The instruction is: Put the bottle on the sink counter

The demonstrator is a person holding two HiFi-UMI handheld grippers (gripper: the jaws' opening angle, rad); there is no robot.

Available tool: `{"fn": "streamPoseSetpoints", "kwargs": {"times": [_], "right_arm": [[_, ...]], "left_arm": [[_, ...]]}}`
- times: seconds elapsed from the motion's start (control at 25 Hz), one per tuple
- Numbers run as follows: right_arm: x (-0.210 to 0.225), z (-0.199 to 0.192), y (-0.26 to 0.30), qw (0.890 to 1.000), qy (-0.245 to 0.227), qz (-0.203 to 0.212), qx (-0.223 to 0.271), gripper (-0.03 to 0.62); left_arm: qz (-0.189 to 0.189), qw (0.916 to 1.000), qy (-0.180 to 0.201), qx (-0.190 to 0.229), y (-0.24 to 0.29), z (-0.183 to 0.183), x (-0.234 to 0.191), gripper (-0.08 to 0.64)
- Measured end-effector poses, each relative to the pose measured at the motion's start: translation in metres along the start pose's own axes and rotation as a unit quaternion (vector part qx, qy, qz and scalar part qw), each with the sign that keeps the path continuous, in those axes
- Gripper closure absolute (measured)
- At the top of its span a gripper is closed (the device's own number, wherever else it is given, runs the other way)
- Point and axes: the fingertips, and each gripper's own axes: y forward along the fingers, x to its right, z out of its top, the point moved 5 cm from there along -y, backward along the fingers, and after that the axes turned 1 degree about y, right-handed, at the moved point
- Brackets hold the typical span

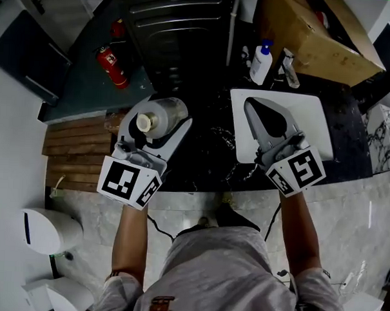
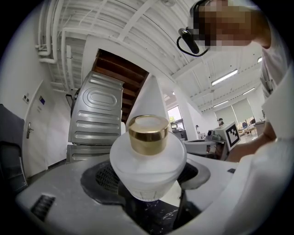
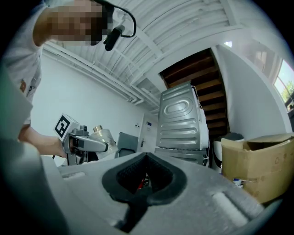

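Bottle [image 1: 147,122] [image 2: 148,156], frosted with gold cap, upright in left gripper [image 1: 162,113], fingers clamped on its body, above left end of dark marbled counter [image 1: 208,152]; contact with the surface unclear. Right gripper [image 1: 252,108] [image 3: 146,158] over white sink [image 1: 313,112], fingers closed on nothing. Spray bottle [image 1: 262,61] and cardboard box [image 1: 316,34] behind sink.

With bare forearms [image 1: 130,236] extended, the white left gripper [image 1: 165,110] clamps a frosted gold-capped bottle [image 2: 148,160], while the white right gripper [image 1: 250,106] alongside has its jaws together.
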Motion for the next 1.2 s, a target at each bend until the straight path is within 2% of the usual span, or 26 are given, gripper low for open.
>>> {"fn": "streamPoseSetpoints", "kwargs": {"times": [0.48, 0.92, 1.2], "right_arm": [[0.083, -0.022, 0.053, 0.999, 0.024, 0.033, 0.001, 0.592], [0.112, -0.07, 0.087, 0.998, 0.036, 0.013, -0.048, 0.592], [0.132, -0.103, 0.105, 0.996, 0.049, 0.003, -0.074, 0.592]], "left_arm": [[0.043, 0.9986, 0.026, -0.018, 0.087, -0.007, -0.043, 0.232], [0.029, 0.9972, 0.004, -0.068, 0.152, -0.061, -0.088, 0.232], [0.033, 0.993, -0.017, -0.112, 0.191, -0.107, -0.112, 0.232]]}}
